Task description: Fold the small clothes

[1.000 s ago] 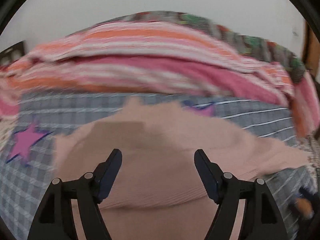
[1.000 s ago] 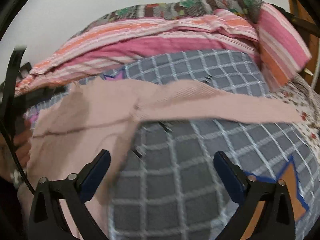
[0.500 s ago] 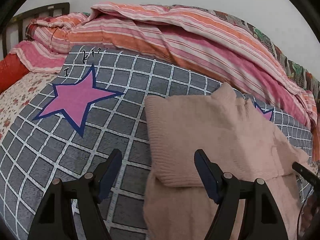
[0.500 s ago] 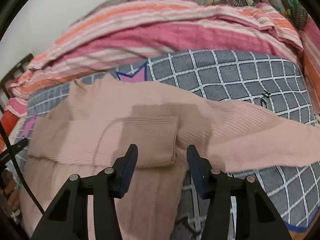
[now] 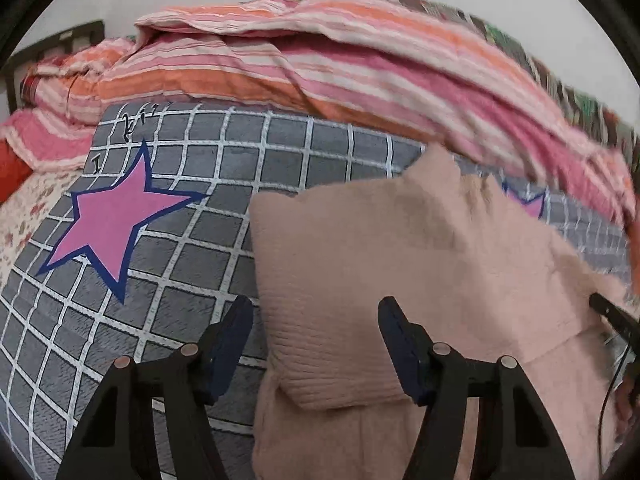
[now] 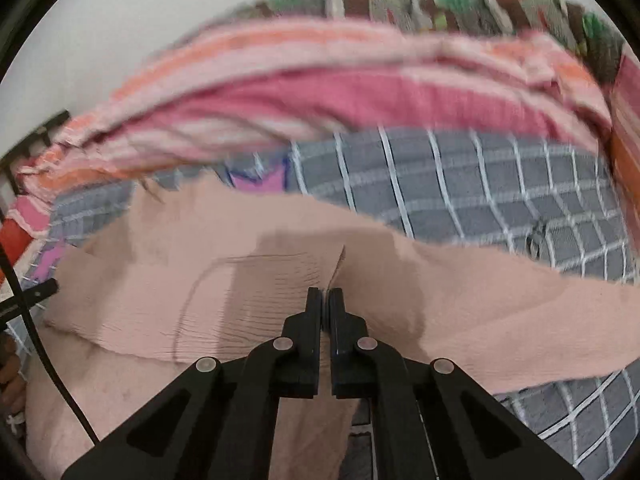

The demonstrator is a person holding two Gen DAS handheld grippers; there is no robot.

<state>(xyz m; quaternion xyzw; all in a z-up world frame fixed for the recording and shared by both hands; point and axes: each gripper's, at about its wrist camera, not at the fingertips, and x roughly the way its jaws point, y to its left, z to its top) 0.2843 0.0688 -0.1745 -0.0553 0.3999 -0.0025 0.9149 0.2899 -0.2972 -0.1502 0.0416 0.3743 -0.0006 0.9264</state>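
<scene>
A pink ribbed knit garment (image 5: 392, 264) lies on the grey checked blanket (image 5: 224, 184). Its left sleeve is folded over the body, with the ribbed cuff end toward me. My left gripper (image 5: 316, 344) is open and empty, its fingers either side of the folded sleeve's near left corner. In the right wrist view the garment (image 6: 240, 280) spreads across the middle, its other sleeve (image 6: 520, 312) stretched out to the right. My right gripper (image 6: 325, 300) is shut, its tips at the folded sleeve's edge; I cannot tell whether fabric is pinched between them.
A pile of pink and orange striped bedding (image 5: 320, 64) lies along the far side against the white wall. A pink star (image 5: 116, 220) is printed on the blanket at left. A dark headboard (image 5: 52, 48) shows at far left. Flowered sheet (image 5: 20, 216) borders the blanket.
My right gripper has closed from open to shut at the folded sleeve's edge. My left gripper swung left, away from the garment's middle to its left side, and stayed open.
</scene>
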